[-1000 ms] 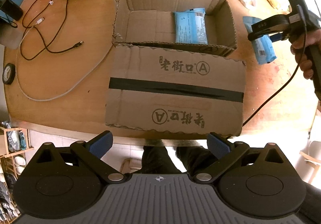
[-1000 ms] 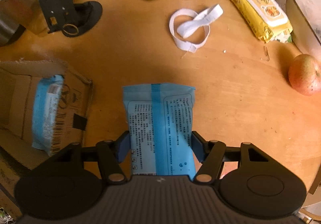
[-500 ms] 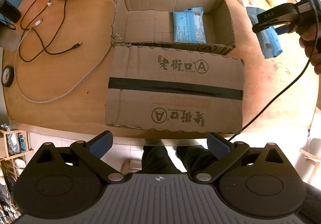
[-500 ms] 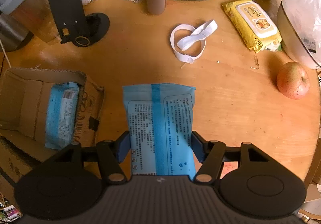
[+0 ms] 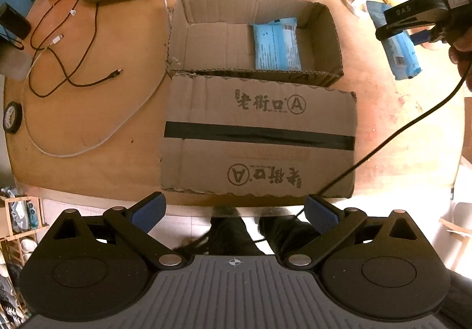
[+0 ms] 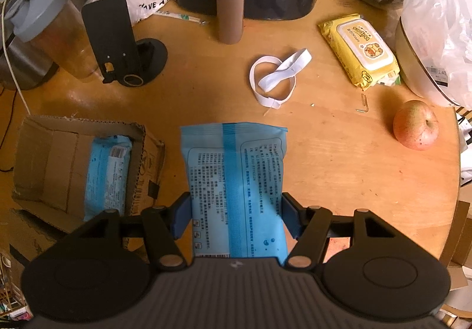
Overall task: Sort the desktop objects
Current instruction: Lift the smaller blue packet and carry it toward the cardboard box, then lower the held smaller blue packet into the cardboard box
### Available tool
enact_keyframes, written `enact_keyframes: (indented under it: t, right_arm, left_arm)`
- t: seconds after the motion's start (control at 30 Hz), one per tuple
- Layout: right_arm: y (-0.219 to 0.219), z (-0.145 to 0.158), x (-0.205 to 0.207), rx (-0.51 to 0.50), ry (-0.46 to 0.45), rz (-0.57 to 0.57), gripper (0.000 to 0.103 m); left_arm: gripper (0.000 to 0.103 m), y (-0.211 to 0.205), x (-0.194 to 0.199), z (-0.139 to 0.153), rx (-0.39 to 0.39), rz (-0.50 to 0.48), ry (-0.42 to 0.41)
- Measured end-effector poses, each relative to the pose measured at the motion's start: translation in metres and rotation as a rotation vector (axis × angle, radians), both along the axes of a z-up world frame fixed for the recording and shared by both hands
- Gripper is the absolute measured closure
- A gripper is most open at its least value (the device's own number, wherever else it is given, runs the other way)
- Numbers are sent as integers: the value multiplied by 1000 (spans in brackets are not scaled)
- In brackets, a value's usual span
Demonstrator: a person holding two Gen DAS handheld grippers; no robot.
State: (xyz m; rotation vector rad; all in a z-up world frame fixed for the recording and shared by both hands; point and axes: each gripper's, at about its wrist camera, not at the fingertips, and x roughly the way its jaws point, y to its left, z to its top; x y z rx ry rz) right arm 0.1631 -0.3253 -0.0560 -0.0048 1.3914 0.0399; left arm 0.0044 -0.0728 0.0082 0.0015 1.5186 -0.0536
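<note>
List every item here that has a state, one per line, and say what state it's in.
Box: open, flap folded out flat.
Packet in box: lying flat.
Held packet: clamped in the right gripper, off the table.
Right gripper: shut on the held packet.
Left gripper: open, empty.
Tumbler: lid on.
Wipes pack: lid shut.
Apple: whole, on the table.
Black cable: plug end loose.

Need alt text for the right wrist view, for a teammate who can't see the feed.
The right gripper holds a blue packet between its jaws above a wooden table. Left of it, an open cardboard box holds a similar blue packet. Beyond lie a white strap, yellow wipes pack and apple.
</note>
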Motion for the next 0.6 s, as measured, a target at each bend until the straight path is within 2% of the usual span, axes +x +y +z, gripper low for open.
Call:
enact_keyframes:
  t: [0.6]
  right_arm:
    - [7, -6, 4, 1, 26, -66, 40]
  left_arm:
    - [0, 12, 0, 1, -8, -1, 0]
